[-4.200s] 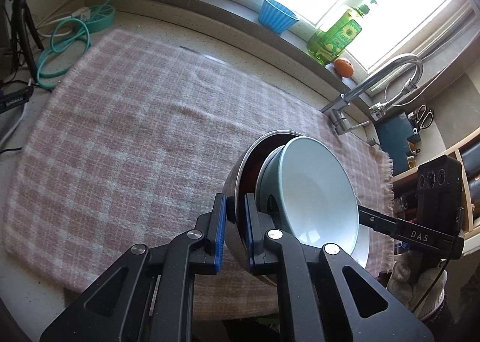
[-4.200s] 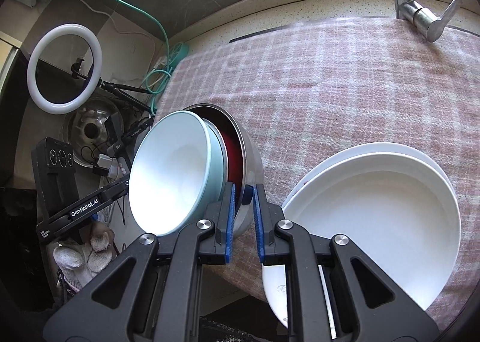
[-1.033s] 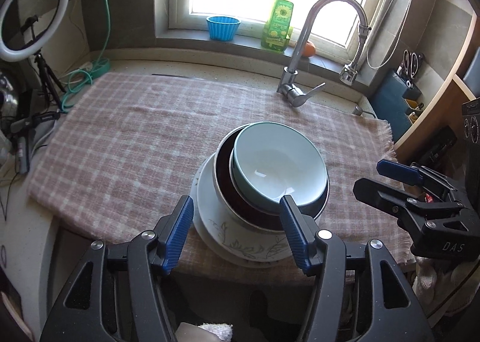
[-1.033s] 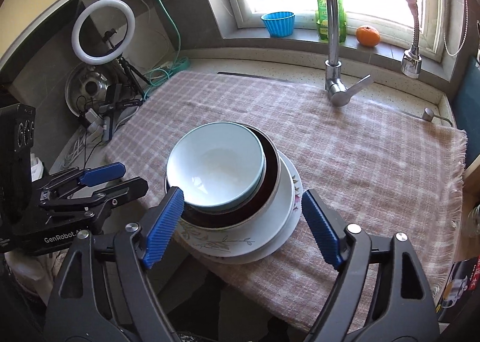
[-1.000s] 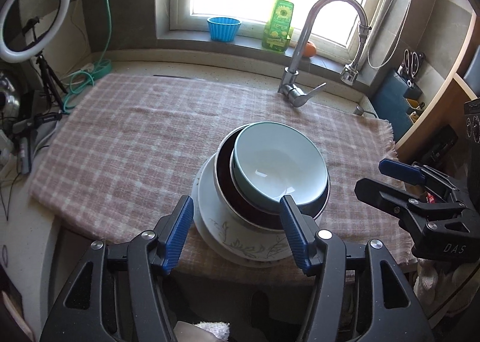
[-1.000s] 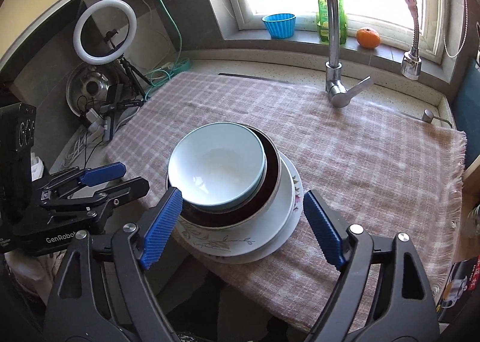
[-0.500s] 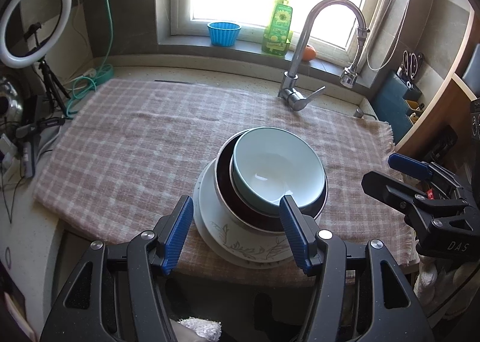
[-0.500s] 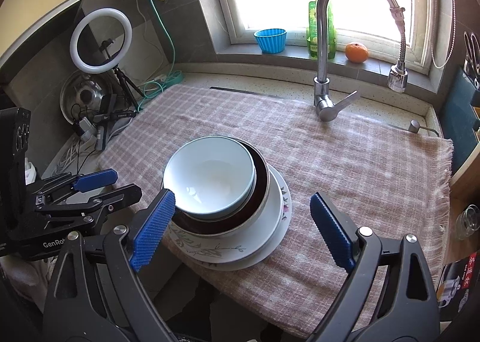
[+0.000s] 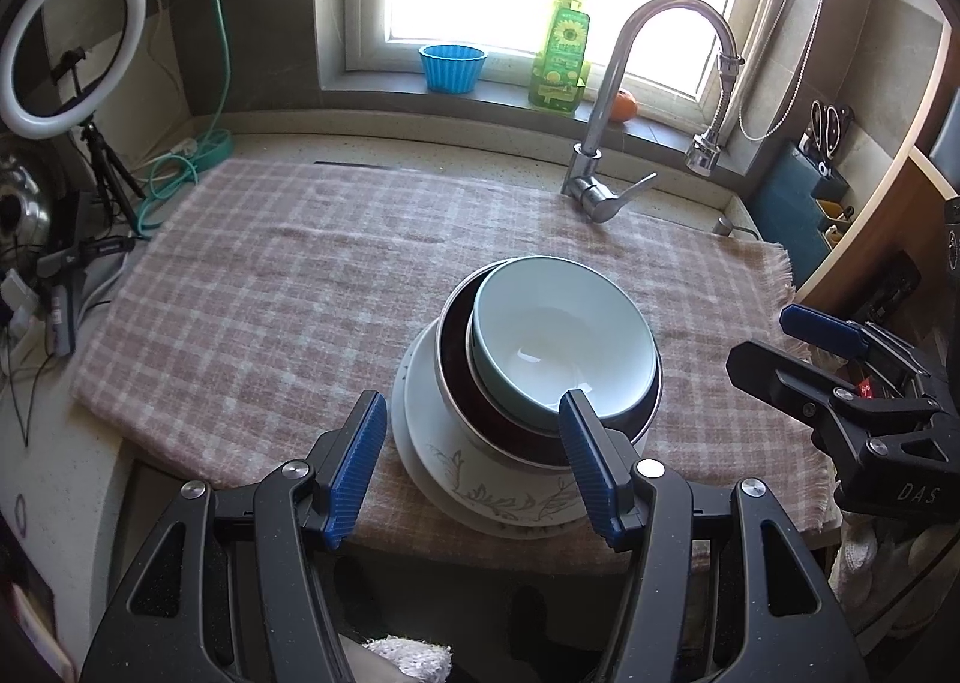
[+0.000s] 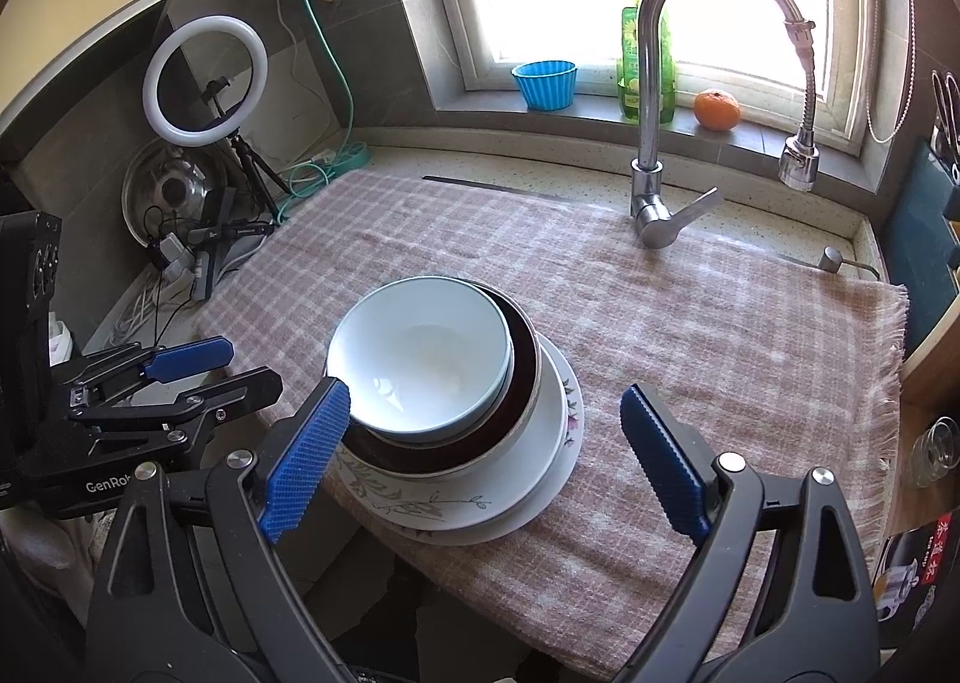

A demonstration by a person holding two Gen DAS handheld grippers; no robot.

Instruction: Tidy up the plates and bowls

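A stack stands near the front edge of the pink checked cloth (image 9: 288, 287). A pale blue bowl (image 9: 558, 338) sits in a dark red bowl with a steel rim (image 9: 474, 413), on white flower-patterned plates (image 9: 480, 485). The stack also shows in the right wrist view: blue bowl (image 10: 420, 353), red bowl (image 10: 522, 377), plates (image 10: 510, 479). My left gripper (image 9: 474, 461) is open and empty, just in front of the stack. My right gripper (image 10: 480, 461) is open wide and empty, in front of the stack; it shows at the right in the left wrist view (image 9: 834, 347).
A tap (image 9: 606, 143) stands behind the cloth. A blue cup (image 9: 450, 68), a soap bottle (image 9: 561, 59) and an orange (image 10: 717, 110) sit on the sill. A ring light (image 10: 204, 83) and cables are at the left. A knife block (image 9: 798, 203) is at the right.
Both grippers have let go of the nested bowls, which now rest on the plates. Both have opened and drawn back and up from the stack.
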